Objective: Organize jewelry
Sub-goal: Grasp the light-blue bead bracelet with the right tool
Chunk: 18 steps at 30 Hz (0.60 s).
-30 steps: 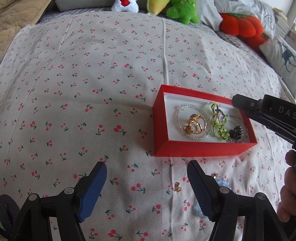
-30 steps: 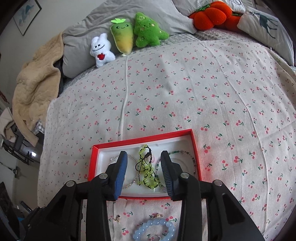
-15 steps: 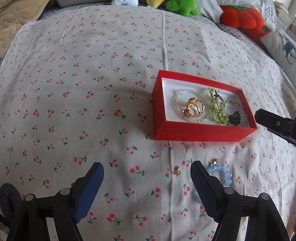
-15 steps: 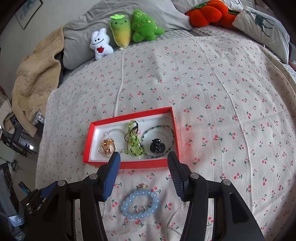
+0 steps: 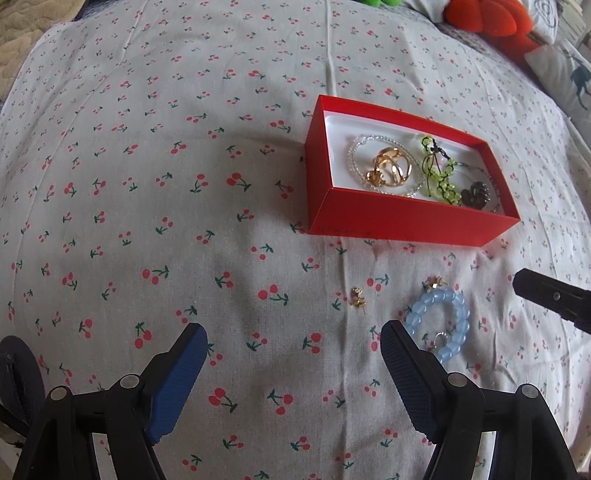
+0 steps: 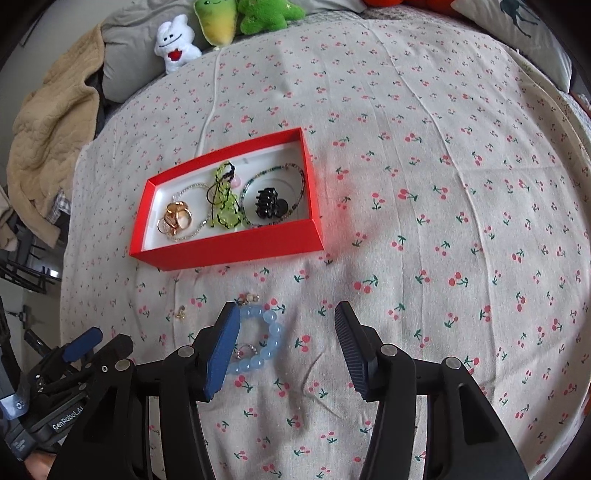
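Red cardboard box (image 5: 402, 218) with white lining, lying flat on the cherry-printed bed sheet (image 5: 147, 184). Inside: a gold ring cluster (image 6: 175, 221) within a thin clear-bead bracelet (image 5: 384, 168), a green beaded cord piece (image 6: 223, 199) in the middle, and a black claw hair clip (image 6: 269, 206) within a dark thin-bead bracelet (image 6: 295, 184).

On the sheet, just in front of the box: a pale blue bracelet of large round beads (image 6: 267, 343), with a small silver ring (image 6: 245, 350) inside its loop and a tiny gold charm (image 6: 249, 296) touching its far edge. A small gold earring (image 5: 358, 297) beside it, apart from it.

Left gripper (image 5: 293, 360) low over the sheet, pointing forward, jaws spread wide and holding nothing; right finger just beside the blue bracelet. Right gripper (image 6: 286, 345) tilted down above the sheet, jaws wide apart and empty; left finger (image 6: 223, 347) covering part of the blue bracelet, contact impossible to tell.

Plush toys (image 6: 221, 26) and a beige quilted blanket (image 6: 48, 122) at the far end.
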Each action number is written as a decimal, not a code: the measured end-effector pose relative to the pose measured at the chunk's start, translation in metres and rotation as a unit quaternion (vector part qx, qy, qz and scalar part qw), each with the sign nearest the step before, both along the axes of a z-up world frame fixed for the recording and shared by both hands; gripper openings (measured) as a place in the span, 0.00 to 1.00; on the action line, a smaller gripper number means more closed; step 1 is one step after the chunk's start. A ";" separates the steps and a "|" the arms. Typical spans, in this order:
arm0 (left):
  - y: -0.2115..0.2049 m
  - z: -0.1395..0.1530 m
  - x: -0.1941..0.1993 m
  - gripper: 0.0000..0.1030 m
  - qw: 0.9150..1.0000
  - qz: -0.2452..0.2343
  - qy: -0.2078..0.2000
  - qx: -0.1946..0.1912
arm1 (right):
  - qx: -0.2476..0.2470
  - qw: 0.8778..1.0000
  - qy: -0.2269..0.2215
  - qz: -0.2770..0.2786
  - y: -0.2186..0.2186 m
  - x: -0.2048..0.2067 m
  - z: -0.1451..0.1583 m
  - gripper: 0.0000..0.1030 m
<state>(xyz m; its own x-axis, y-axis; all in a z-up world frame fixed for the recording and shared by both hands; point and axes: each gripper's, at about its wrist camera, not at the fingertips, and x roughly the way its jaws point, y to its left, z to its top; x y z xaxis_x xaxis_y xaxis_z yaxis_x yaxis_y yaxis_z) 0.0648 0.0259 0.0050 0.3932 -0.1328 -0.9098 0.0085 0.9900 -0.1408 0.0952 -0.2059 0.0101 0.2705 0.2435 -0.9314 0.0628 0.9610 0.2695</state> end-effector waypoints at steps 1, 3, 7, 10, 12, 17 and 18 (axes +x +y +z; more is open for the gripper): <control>-0.001 -0.001 0.000 0.78 1.000 0.000 0.002 -0.001 | -0.005 1.000 0.004 0.004 0.002 -0.001 -0.003 0.55; -0.002 -0.003 0.000 0.78 1.000 -0.002 0.006 -0.003 | -0.017 1.000 0.009 0.015 0.006 -0.002 -0.008 0.55; -0.005 -0.007 0.001 0.78 1.000 -0.005 0.014 -0.004 | -0.035 0.998 0.021 0.046 0.018 -0.001 -0.020 0.53; -0.008 -0.009 0.001 0.78 1.000 -0.009 0.016 -0.002 | -0.031 0.997 0.034 0.056 0.023 0.000 -0.029 0.42; -0.009 -0.009 0.002 0.78 1.000 -0.010 0.017 0.001 | -0.024 0.997 0.043 0.059 0.026 0.001 -0.035 0.36; -0.010 -0.012 0.002 0.78 1.000 -0.011 0.020 0.003 | -0.028 0.995 0.066 0.063 0.033 0.006 -0.053 0.24; -0.011 -0.013 0.002 0.78 1.000 -0.012 0.021 0.004 | -0.033 0.995 0.066 0.065 0.036 0.007 -0.055 0.21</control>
